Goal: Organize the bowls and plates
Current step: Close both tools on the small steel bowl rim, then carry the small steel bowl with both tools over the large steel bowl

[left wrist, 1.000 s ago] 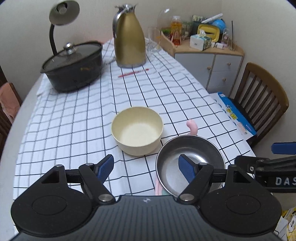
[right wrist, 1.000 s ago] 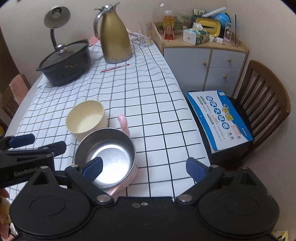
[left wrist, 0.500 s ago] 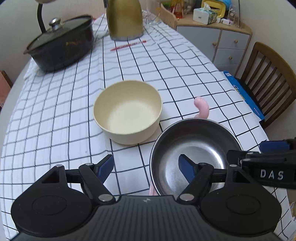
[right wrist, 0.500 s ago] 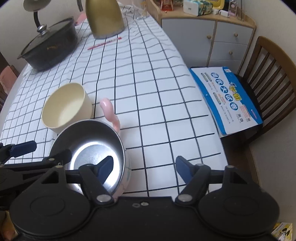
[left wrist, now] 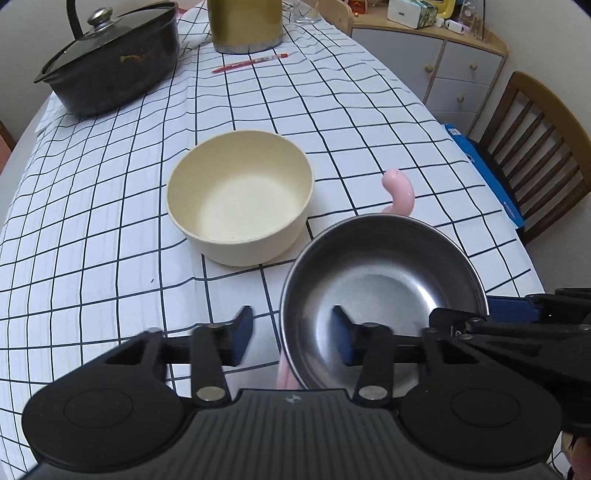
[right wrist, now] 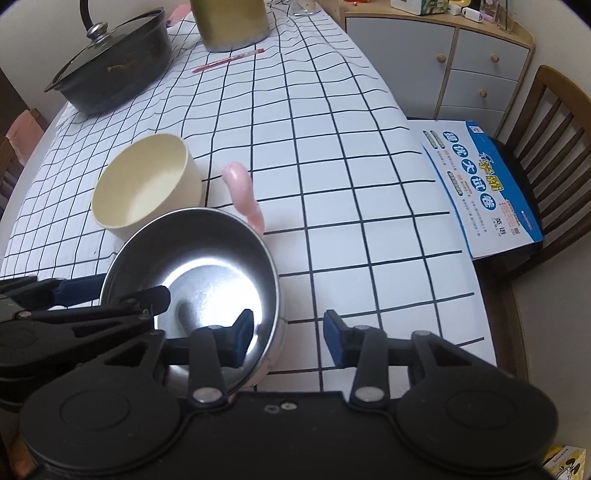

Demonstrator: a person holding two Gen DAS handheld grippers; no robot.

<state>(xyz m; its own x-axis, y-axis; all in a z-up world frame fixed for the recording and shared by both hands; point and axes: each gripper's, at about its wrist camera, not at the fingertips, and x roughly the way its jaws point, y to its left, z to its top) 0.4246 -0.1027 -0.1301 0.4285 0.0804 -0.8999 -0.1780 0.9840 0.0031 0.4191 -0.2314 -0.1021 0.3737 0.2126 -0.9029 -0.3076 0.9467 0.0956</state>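
Steel bowl (left wrist: pixel 384 280) with pink handles and the cream bowl (left wrist: pixel 240 195) just beside it both sit empty on the checked tablecloth (left wrist: pixel 110 229). The left gripper (left wrist: pixel 291 332) and right gripper (right wrist: pixel 284 338) have just been closing, each astride an opposite side of the steel rim, one pad inside and one outside, not yet pressing.

Home dining area. Table under black-grid white tablecloth (left wrist: pixel 110 206); lidded black casserole pot (left wrist: pixel 110 70), gold thermos jug (left wrist: pixel 243 26), red pen (left wrist: pixel 251 62). Wooden slat-back chair (right wrist: pixel 546 122), grey drawer cabinet (right wrist: pixel 476 62) with cluttered top against plain wall.
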